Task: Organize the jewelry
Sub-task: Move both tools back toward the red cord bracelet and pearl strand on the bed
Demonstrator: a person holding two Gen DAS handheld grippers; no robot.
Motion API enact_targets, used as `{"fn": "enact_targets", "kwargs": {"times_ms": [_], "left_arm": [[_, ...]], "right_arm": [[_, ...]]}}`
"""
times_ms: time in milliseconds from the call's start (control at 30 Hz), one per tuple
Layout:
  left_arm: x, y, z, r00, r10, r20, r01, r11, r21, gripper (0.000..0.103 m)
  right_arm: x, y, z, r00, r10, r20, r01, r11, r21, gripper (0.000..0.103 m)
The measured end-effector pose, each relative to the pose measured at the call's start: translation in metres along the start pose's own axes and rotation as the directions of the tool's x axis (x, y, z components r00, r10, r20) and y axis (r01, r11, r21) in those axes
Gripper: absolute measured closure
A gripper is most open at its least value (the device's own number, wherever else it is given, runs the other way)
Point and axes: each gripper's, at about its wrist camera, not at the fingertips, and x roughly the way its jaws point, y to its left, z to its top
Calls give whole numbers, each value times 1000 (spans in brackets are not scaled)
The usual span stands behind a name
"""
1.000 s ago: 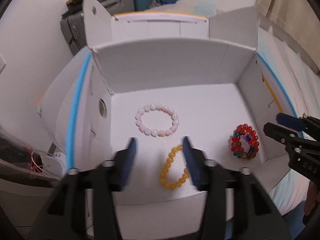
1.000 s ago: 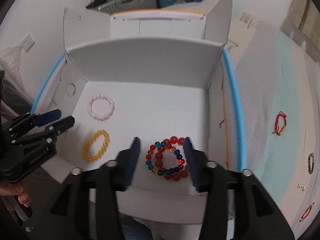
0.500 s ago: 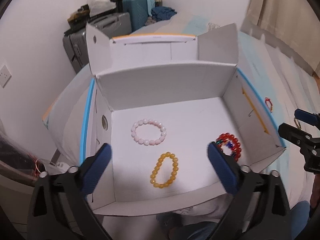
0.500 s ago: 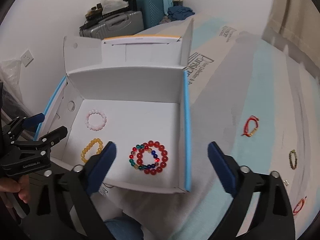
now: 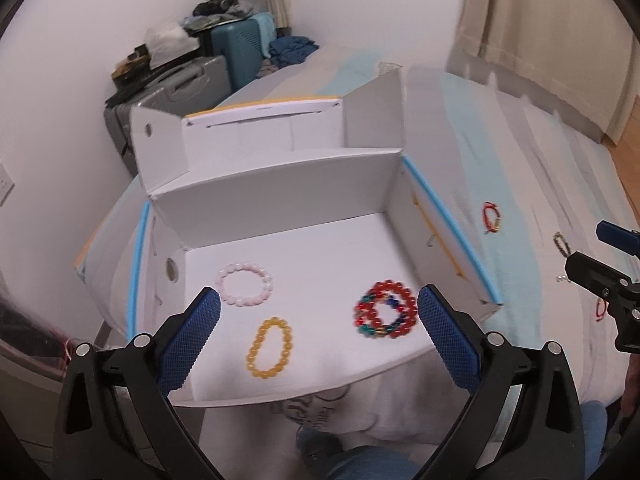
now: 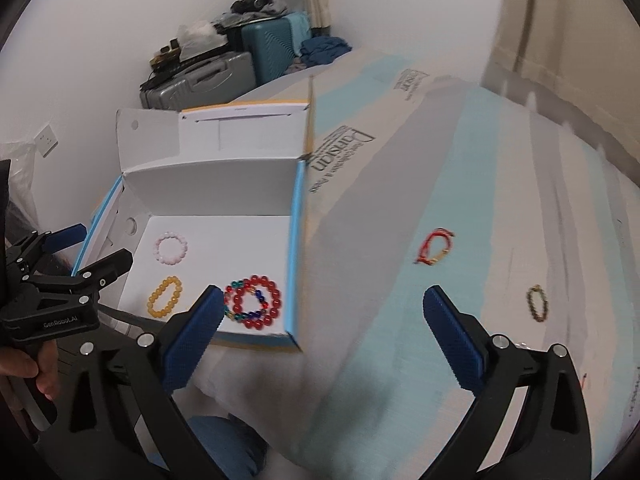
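A white open box (image 5: 280, 188) (image 6: 208, 188) on the bed holds a pink bead bracelet (image 5: 245, 283) (image 6: 171, 248), a yellow bead bracelet (image 5: 269, 347) (image 6: 165, 296) and a red and multicolour bead bracelet (image 5: 385, 314) (image 6: 253, 301). My left gripper (image 5: 318, 332) is open and empty, above the box's near edge. My right gripper (image 6: 320, 326) is open and empty, above the bed to the right of the box. On the bedspread lie a red cord bracelet (image 6: 435, 246) (image 5: 491, 217) and a dark bead bracelet (image 6: 537, 303) (image 5: 561, 243).
The bedspread (image 6: 460, 160) has pale blue and grey stripes. Suitcases (image 5: 192, 80) and clutter stand against the wall beyond the box. A curtain (image 5: 540, 40) hangs at the right. Another small red piece (image 5: 600, 309) lies at the far right of the bed.
Both grippers opened wide and pulled back up from the box. The right gripper swung right, over the bedspread. The yellow and red bracelets stay in the box.
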Motion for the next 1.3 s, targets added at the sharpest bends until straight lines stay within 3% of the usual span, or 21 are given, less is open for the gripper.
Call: {"fn": "enact_targets", "kwargs": {"times_ms": [600, 933, 1300], "left_arm": [[-37, -104, 7, 995, -89, 37, 85, 990, 114, 6], [-52, -146, 9, 991, -130, 39, 123, 980, 155, 6], [-14, -200, 18, 980, -200, 17, 193, 962, 194, 6]], "right_arm": [[-77, -105, -37, 996, -87, 10, 85, 987, 135, 8], [-111, -148, -66, 992, -128, -5, 128, 982, 138, 8], [-100, -196, -86, 984, -174, -33, 177, 960, 217, 8]]}}
